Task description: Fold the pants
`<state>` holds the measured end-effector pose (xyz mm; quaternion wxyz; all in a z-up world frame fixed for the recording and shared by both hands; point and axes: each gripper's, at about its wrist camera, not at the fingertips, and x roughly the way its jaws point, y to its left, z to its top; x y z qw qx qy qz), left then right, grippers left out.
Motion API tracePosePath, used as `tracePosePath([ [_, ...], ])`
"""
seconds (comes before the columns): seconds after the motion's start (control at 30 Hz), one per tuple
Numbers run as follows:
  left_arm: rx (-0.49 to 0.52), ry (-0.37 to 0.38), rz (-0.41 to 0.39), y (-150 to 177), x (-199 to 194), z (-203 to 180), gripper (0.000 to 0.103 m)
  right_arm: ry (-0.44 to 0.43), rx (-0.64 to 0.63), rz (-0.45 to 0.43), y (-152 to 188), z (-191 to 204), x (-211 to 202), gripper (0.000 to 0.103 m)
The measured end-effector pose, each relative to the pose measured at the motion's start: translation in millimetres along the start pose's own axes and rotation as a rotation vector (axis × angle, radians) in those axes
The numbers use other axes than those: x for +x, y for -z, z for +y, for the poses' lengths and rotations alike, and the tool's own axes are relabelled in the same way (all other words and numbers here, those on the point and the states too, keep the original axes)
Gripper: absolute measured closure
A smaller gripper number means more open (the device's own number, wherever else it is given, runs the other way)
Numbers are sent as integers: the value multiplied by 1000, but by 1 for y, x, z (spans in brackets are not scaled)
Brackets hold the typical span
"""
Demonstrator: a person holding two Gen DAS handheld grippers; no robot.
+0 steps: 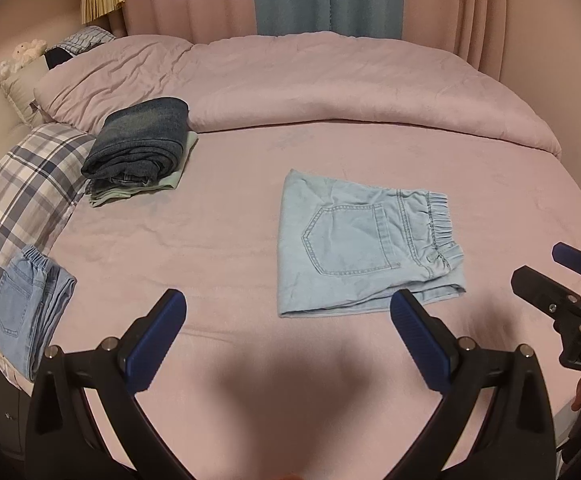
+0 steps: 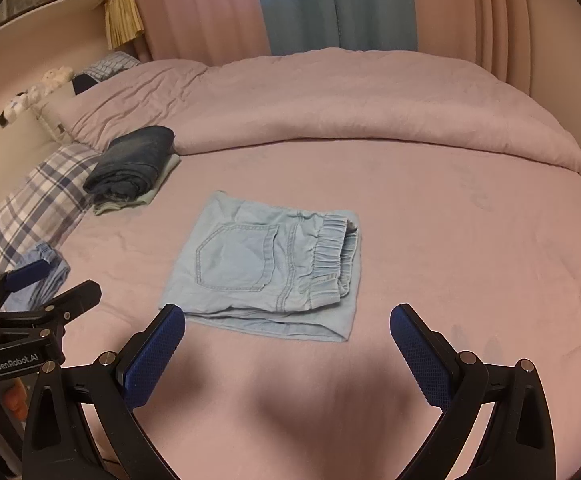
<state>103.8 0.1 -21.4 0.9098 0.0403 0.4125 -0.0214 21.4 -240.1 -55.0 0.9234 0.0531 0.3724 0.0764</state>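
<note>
1. The left claw (image 1: 288, 316) stood wide, both blue pads apart and holding nothing, above the near part of the bed (image 1: 230, 240).
2. The right claw (image 2: 286, 328) was likewise spread wide and empty, above the near edge of the same sheet.
3. The light blue pants (image 2: 266, 272) lay flat on the bed just beyond both claws, touched by neither. In the right wrist view they sat between the two fingers' lines and slightly to the left.
4. The pants formed a compact rectangle, back pocket up, elastic waistband on the right, layered edges showing at the near side. Judgement: folding of this pair appeared complete or nearly so; what likely remained was moving it to a pile.
5. A stack of folded clothes (image 1: 138, 148), dark jeans on top, sat far left against the rolled duvet (image 1: 330, 88).
6. A further folded light denim pair (image 1: 26, 304) rested near left on the plaid pillow (image 1: 22, 184).
7. Open sheet surrounded the pants on all sides. The right half of the bed was free for movement; the duvet bounded the far side and the pillow bounded the left.
</note>
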Motion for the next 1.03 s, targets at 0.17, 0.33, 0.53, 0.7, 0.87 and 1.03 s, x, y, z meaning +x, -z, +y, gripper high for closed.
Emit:
tracePosePath([
  [0.17, 1, -1, 4, 2, -2, -3, 1, -3, 0, -1, 2, 1, -2, 1],
  [0.33, 2, -4, 2, 1, -3, -6, 1, -3, -1, -4, 2, 1, -3, 1],
  [0.53, 5, -4, 3, 1, -4, -5, 1, -2, -1, -4, 3, 1, -3, 1],
  [0.7, 7, -4, 4, 1, -3, -4, 1, -1, 0, -4, 3, 1, -5, 1],
  [0.87, 12, -2, 5, 1, -1, -4, 1, 0, 1, -4, 4, 1, -6, 1],
  [1.03, 7, -2, 9, 0, 1, -1, 1, 1, 0, -3, 4, 0, -6, 1],
])
